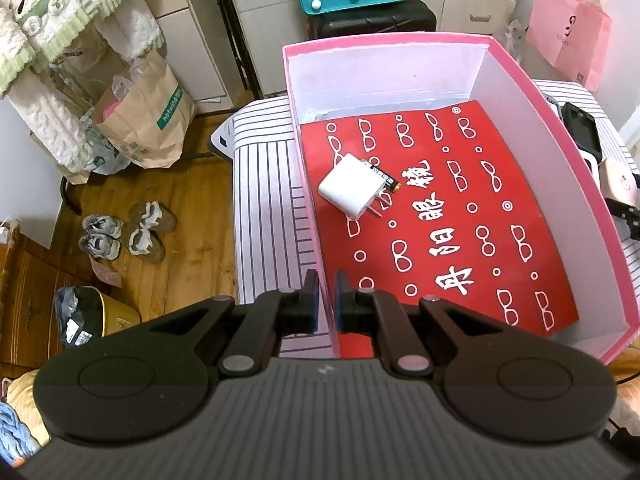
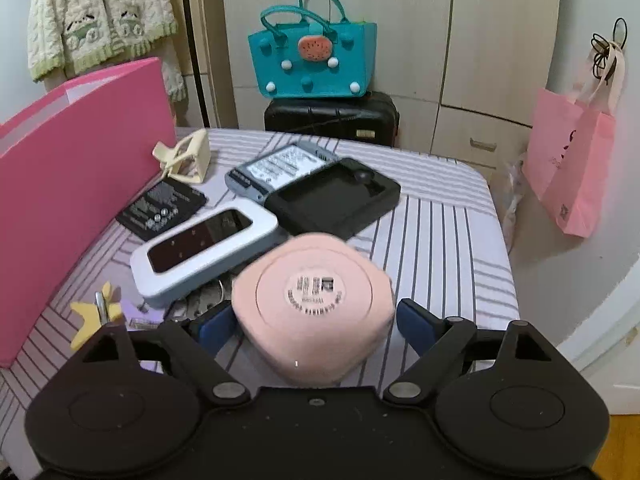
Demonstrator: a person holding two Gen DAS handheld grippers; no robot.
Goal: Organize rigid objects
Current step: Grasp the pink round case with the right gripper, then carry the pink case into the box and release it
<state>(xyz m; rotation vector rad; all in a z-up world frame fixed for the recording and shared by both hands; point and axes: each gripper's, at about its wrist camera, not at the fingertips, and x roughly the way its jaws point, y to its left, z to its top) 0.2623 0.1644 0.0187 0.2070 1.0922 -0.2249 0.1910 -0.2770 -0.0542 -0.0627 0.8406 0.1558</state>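
Note:
A pink box (image 1: 400, 38) with a red printed card on its floor holds a white plug adapter (image 1: 350, 188) and a small black battery (image 1: 385, 179). My left gripper (image 1: 327, 282) is shut on the box's near left wall, one finger on each side. In the right wrist view a pale pink rounded case (image 2: 312, 304) with a round label lies on the striped cloth between the fingers of my right gripper (image 2: 314, 316). The jaws stand wide and the blue pads (image 2: 412, 320) are clear of the case's sides.
Beyond the pink case lie a white device with a dark screen (image 2: 204, 248), a black battery pack (image 2: 162, 208), a cream clip (image 2: 186, 158), a grey device (image 2: 280, 172), a black case (image 2: 332, 204) and a yellow star piece (image 2: 94, 316). The box wall (image 2: 80, 180) rises at left. The table edge (image 2: 500, 240) drops off at right.

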